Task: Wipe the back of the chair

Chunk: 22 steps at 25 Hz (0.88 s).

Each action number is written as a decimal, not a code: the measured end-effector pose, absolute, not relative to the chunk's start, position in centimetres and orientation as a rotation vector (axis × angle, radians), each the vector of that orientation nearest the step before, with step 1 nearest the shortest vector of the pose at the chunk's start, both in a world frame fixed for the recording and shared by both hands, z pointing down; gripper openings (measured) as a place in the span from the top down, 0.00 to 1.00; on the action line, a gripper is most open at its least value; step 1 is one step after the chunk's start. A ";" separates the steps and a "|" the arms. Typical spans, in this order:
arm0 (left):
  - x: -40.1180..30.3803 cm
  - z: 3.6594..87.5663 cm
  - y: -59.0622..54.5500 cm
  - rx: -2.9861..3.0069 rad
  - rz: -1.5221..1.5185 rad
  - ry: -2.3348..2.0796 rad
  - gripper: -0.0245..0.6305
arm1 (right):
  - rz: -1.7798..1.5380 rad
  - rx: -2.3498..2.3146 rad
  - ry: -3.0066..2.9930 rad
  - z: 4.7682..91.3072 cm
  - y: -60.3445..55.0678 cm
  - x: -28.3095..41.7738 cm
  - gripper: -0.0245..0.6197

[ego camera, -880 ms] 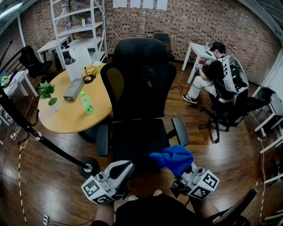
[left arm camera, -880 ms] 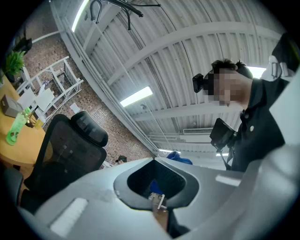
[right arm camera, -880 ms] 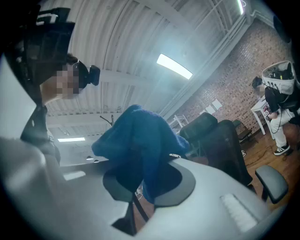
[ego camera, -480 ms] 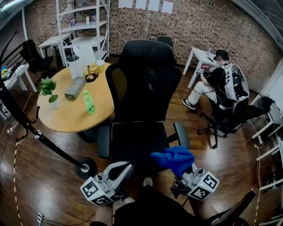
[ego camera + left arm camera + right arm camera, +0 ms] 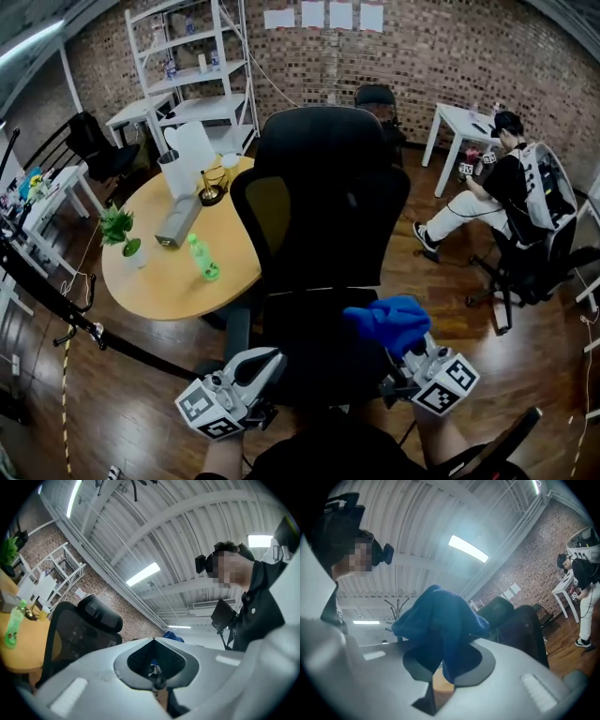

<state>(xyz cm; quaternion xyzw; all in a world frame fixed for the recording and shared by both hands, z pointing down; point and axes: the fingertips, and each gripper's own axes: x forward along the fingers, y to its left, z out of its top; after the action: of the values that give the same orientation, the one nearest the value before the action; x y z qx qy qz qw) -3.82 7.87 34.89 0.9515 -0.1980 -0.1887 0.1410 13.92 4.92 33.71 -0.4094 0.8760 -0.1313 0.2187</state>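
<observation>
The left gripper (image 5: 262,364) sits at 7 o'clock, jaws together, while the right gripper (image 5: 405,364) at 5 o'clock clamps a blue cloth (image 5: 389,323).

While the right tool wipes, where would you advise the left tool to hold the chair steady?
I'd take the armrest near the left tool, coming down from above with the jaws across its width. It is a narrow bar running front to back, nearest that tool, whereas the backrest looks too broad to span. The tool is shut, so open it first.
</observation>
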 end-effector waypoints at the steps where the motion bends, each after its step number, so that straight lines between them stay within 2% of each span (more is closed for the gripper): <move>1: -2.9 34.2 6.4 2.769 -0.537 -0.569 0.97 | -0.358 -1.134 2.423 33.5 3.2 15.0 0.88; 9: 1.2 31.0 -2.8 2.877 -0.518 -0.629 0.97 | -0.363 -1.141 2.367 30.8 -8.9 21.5 0.88; 13: 1.4 31.2 -4.6 2.862 -0.499 -0.662 0.97 | -0.340 -1.128 2.354 28.9 -12.9 22.5 0.88; 22: -4.8 30.4 -5.7 2.867 -0.539 -0.788 0.97 | -0.300 -1.092 2.411 24.7 -24.9 16.5 0.88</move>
<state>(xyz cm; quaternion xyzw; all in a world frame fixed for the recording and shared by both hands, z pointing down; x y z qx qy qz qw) -4.83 -5.70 30.43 0.9471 -0.2602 -0.1781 0.0601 16.46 -24.92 24.66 -0.3982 0.8795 -0.1095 0.2365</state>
